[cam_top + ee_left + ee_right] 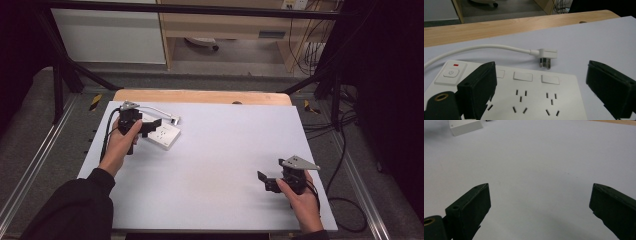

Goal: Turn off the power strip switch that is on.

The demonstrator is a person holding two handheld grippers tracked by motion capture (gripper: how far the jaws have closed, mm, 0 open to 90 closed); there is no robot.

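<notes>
One white plug [547,55] lies beyond the power strip [534,97].

1. The left gripper [537,92] hovers over a white power strip [534,100], jaws spread wide with nothing between them.
2. The strip's power button [451,73] sits beside one jaw.
3. Beyond the strip, its white plug [546,56] and cable [481,48] lie on the pale table [594,40].
</notes>
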